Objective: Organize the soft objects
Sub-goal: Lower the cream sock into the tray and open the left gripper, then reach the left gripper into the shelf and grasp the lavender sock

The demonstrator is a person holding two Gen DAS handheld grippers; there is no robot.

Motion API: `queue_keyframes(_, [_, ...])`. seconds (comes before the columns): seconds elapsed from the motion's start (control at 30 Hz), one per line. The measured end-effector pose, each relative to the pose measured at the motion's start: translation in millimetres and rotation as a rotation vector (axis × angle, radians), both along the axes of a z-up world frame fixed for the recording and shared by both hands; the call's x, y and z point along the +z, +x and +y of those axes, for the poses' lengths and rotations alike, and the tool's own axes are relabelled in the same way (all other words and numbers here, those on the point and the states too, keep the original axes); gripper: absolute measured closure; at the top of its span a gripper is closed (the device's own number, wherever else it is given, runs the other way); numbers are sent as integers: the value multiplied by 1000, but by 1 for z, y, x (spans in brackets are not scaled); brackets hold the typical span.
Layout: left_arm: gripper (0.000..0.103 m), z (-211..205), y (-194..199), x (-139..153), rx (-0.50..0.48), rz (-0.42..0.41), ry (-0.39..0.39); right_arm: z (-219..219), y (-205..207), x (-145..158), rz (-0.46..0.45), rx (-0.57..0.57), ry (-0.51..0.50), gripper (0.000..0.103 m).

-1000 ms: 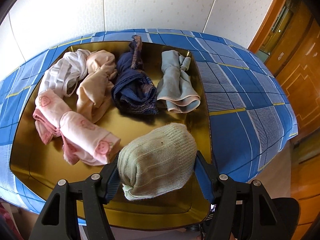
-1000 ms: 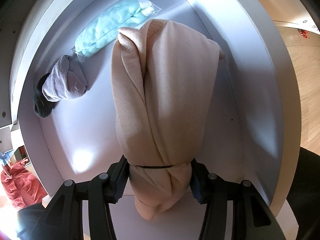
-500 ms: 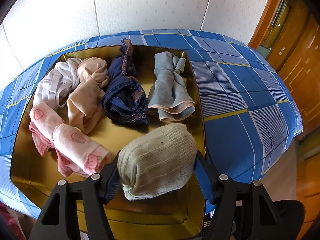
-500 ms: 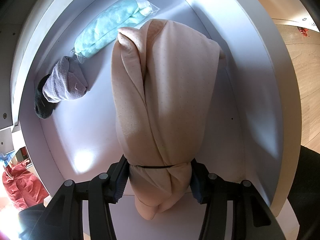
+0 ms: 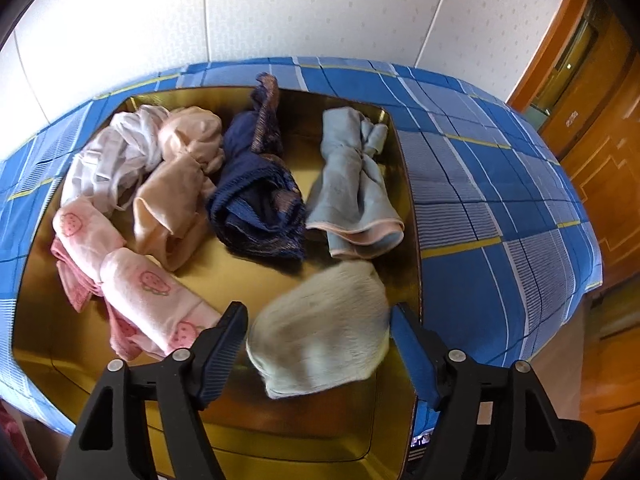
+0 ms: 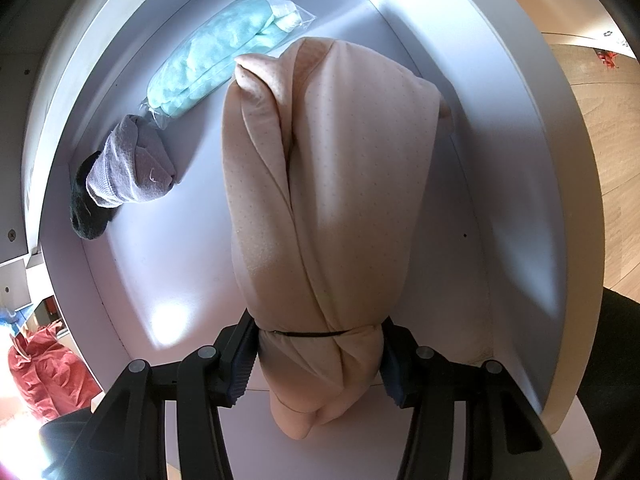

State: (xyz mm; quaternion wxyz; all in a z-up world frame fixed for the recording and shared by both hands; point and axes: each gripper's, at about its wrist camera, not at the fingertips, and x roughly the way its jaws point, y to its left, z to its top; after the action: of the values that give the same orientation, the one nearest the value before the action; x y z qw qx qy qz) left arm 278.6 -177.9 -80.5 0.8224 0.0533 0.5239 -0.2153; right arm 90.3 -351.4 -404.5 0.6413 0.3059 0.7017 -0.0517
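Gaping left claw (image 5: 318, 336) (sock (image 5: 320, 332) loose), right claw (image 6: 318, 354) clamping peach bundle (image 6: 332, 200)

From my left wrist view, the pale sock (image 5: 320, 340) between the fingers of the left claw (image 5: 318, 344) is smeared by motion blur; I cannot tell whether it touches either finger or the gold tray (image 5: 280, 288). The tray's near rim is hidden behind the claw body. From my right wrist view, the peach bundle (image 6: 332, 200) covers the middle of the white drawer (image 6: 168, 264), and its lower end hides the inner faces of the right claw (image 6: 318, 354). A black sock (image 6: 86, 208) lies half hidden behind the grey sock (image 6: 132, 168). The red cloth (image 6: 44, 376) is cut by the picture's edge.
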Motion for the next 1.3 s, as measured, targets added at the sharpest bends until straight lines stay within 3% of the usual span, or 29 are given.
queue_keyframes(0.37, [26,36,-23,24,34,-87,-60,3,1,0,-1,8,-7,50])
queue_keyframes(0.6, [25,56,-66,33,-40,-179,-78,7,2,-1,-2,15,-14,50])
queue_keyframes(0.77, [16,70,-111,32,-118,-262,-84,8,1,-1,-5,15,-12,50])
queue_keyframes(0.87, [16,76,-138,15,-166,-261,-64,9,1,-1,-5,17,-14,50])
queue_keyframes(0.97, [15,80,-155,-16,-194,-209,-7,9,0,-1,-6,19,-16,50])
queue_keyframes(1.13, [15,84,-164,-90,-194,-50,150,8,0,-2,-7,19,-15,50])
queue_keyframes(1.3, [16,88,-160,-149,-178,51,300,8,0,-1,-9,18,-14,50])
